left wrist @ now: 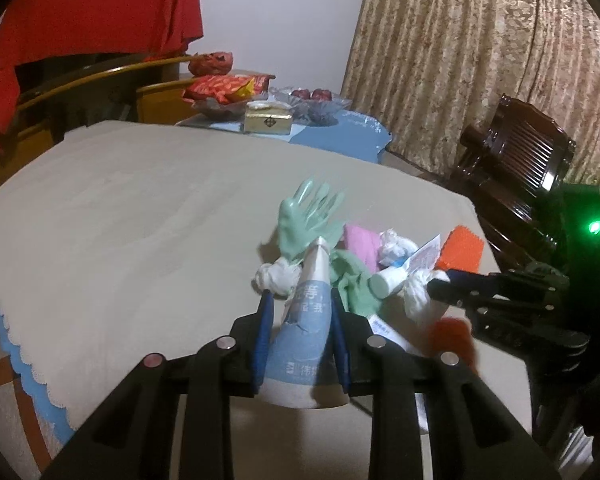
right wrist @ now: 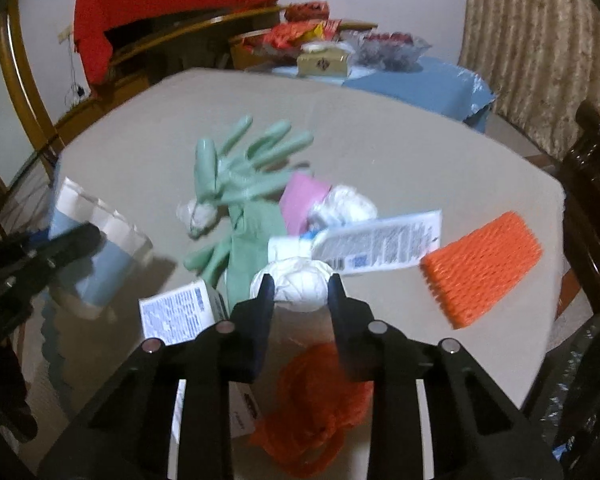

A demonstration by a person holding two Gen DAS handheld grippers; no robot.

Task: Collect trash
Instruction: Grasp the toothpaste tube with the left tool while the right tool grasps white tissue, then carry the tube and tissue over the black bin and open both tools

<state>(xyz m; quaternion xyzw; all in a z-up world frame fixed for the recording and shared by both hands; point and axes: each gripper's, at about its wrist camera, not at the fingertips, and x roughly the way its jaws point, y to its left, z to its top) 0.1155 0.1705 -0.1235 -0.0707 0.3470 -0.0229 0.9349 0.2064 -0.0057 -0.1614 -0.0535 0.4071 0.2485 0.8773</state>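
1. Gripping a blue toothpaste tube [left wrist: 304, 344], the left gripper [left wrist: 300, 304] holds it above the table [left wrist: 140, 220].
2. Right gripper [right wrist: 300, 284] appears clamped on a white tissue wad [right wrist: 296, 286], near the pile.
3. Next: lift clear.

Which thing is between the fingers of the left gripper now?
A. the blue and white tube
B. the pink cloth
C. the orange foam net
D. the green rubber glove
A: in the left wrist view the left gripper is shut on the blue and white tube, lifted off the table.

Foam net [right wrist: 482, 266] lies right of glove [right wrist: 240, 168] on table [right wrist: 400, 152]
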